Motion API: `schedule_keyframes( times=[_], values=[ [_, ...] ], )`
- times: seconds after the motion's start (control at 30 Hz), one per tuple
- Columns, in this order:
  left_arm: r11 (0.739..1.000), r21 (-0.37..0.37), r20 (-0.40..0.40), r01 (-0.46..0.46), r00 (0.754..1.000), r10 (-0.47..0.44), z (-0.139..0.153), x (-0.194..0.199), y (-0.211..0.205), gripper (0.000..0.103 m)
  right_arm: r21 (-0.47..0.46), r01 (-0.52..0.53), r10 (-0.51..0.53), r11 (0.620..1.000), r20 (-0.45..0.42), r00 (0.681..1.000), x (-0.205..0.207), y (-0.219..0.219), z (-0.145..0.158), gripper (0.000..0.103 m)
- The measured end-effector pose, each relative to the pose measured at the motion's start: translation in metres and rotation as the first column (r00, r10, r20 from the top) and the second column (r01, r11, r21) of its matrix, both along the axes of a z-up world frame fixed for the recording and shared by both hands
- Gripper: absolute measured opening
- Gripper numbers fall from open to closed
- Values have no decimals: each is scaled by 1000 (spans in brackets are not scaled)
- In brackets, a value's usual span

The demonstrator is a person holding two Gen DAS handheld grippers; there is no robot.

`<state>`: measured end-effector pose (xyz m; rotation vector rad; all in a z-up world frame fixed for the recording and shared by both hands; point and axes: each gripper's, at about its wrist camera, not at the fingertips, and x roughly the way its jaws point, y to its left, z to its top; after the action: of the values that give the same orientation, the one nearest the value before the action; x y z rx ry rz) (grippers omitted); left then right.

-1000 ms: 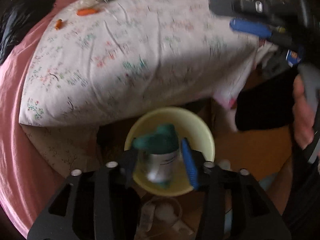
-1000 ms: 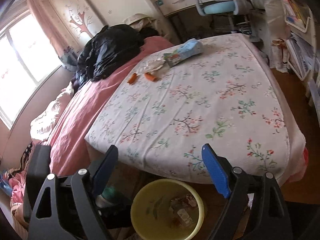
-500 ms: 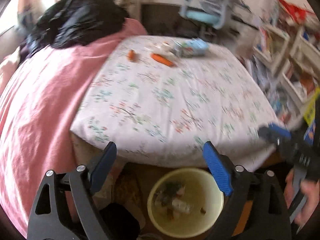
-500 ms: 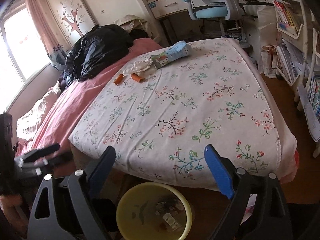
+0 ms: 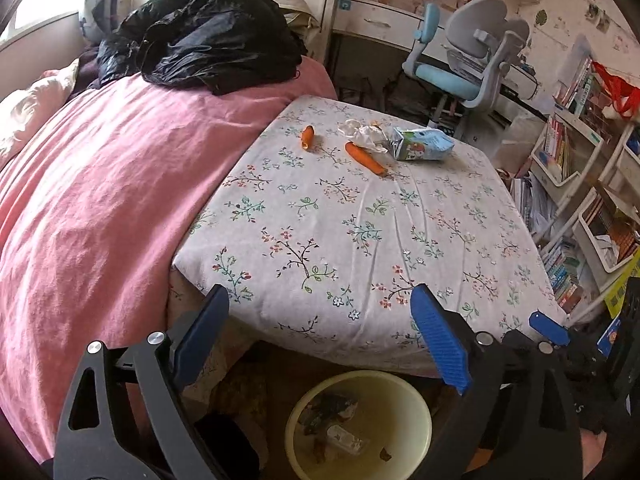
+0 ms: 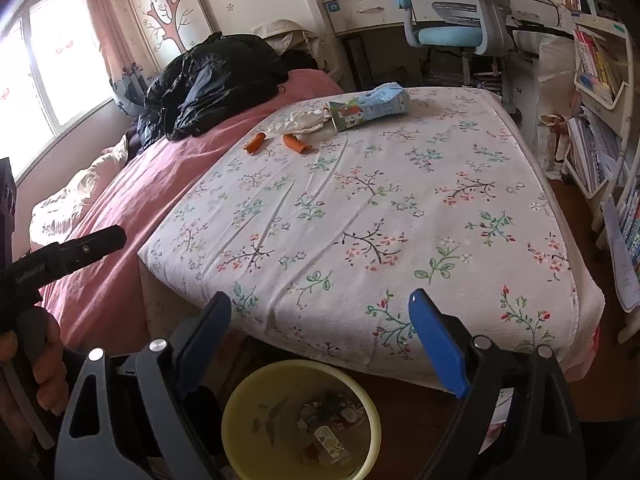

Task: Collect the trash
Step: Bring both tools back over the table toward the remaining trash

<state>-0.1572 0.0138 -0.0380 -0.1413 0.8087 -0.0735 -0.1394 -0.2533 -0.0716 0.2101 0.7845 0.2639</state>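
The left gripper (image 5: 320,340) has just opened its jaws wide and let the bottle go; nothing sits between them now, and the bottle (image 5: 346,438) lies in the bin (image 5: 416,400) at 6 o'clock. The right gripper (image 6: 320,340) is wide and empty too. Carton (image 5: 422,144), carrots (image 5: 366,158) and wrapper (image 5: 366,134) wait on the bed (image 5: 340,240) at 12 o'clock, so those come next.

ahead of the claw lies a bed (image 6: 360,208) with a floral sheet and a pink blanket (image 5: 100,200) to its left. daylight enters through a window (image 6: 52,76) far left. beyond stand a white desk (image 6: 372,8) and blue chair (image 5: 460,76); bookshelves (image 5: 580,168) line the right.
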Motion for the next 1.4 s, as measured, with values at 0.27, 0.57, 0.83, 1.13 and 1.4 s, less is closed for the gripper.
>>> schedule_keyframes(
  times=[0.27, 0.57, 0.83, 1.13, 1.4],
  values=[
    [1000, 16, 1, -6, 1000, 6, -2, 2, -3, 89, 0, -9, 9, 1000, 2, 1000, 0, 3, 0, 87],
    [1000, 14, 1, -7, 1000, 7, -2, 2, -3, 89, -6, -13, 13, 1000, -4, 1000, 1, 6, -1, 87],
    [1000, 15, -1, -9, 1000, 9, -3, 3, -3, 89, -7, -17, 17, 1000, -6, 1000, 1, 8, -2, 87],
    [1000, 14, 1, -12, 1000, 12, -3, 3, -3, 89, -7, -17, 17, 1000, -6, 1000, 1, 8, -3, 87],
    [1000, -3, 26, -12, 1000, 12, 18, 17, -1, 89, 3, -45, 45, 999, 4, 999, 7, 10, 9, 87]
  ],
)
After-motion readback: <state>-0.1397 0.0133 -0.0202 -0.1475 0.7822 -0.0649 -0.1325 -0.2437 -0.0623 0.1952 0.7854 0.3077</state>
